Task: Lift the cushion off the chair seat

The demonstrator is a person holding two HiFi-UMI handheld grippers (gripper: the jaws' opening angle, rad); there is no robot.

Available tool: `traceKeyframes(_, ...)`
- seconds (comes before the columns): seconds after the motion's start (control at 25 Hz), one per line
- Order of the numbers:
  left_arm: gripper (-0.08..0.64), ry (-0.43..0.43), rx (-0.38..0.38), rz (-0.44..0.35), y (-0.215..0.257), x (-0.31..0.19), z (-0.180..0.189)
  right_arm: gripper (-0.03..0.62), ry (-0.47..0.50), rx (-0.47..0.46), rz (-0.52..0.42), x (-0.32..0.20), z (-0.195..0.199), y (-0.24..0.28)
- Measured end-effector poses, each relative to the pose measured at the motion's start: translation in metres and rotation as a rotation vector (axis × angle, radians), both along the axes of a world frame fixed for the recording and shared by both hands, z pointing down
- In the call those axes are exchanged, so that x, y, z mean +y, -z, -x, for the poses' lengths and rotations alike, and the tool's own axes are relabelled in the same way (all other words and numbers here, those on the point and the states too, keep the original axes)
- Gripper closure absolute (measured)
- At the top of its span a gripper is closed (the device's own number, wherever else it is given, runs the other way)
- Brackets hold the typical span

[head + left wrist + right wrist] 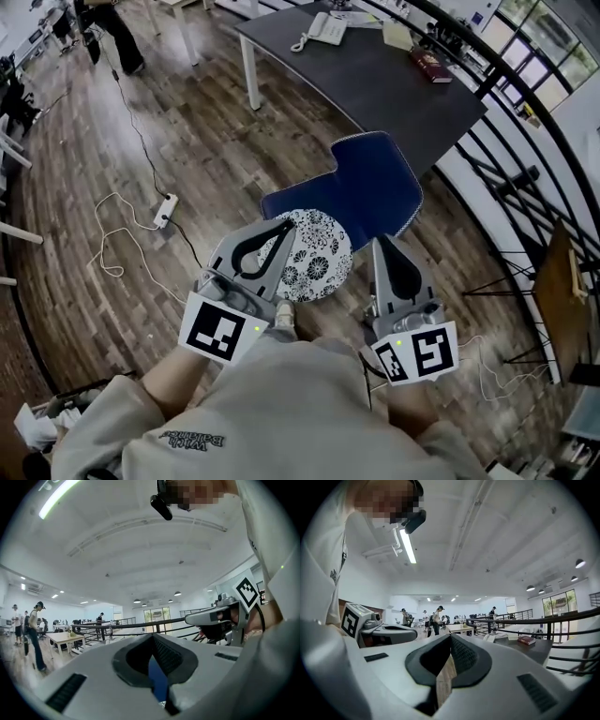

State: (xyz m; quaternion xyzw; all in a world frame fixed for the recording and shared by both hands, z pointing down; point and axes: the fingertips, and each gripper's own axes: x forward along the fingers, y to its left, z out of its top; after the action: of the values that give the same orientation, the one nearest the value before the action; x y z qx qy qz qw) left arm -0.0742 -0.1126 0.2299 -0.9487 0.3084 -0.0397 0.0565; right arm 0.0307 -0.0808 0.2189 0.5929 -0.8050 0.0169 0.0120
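Note:
A round white cushion with a dark floral print lies on the seat of a blue chair, which stands just in front of me. My left gripper hovers over the cushion's left part with its jaws closed tip to tip and nothing between them. My right gripper is to the right of the cushion, over the blue seat, also shut and empty. In the left gripper view the left gripper shows a sliver of the blue chair below its tips. The right gripper points level across the room.
A dark table with a phone and a book stands behind the chair. A black railing runs along the right. A power strip and cables lie on the wooden floor at left. A person stands far off.

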Motion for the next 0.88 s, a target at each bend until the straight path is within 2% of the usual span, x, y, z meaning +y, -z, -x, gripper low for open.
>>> traceKeyframes(0.32,0.555,0.007,0.013,0.000,-0.001,-0.032,-0.015,0.589,-0.012,0.034,0.008,-0.035,-0.013,-0.001)
traceKeyframes(0.52,0.555,0.068,0.045,0.020,0.004,-0.041,-0.022,0.589,0.049,0.028,0.022,-0.040,-0.021,-0.005)
traceKeyframes(0.88,0.555,0.116,-0.016,0.023,-0.012,-0.043,-0.035,0.589,0.057,0.019,0.042,-0.048,-0.040,-0.016)
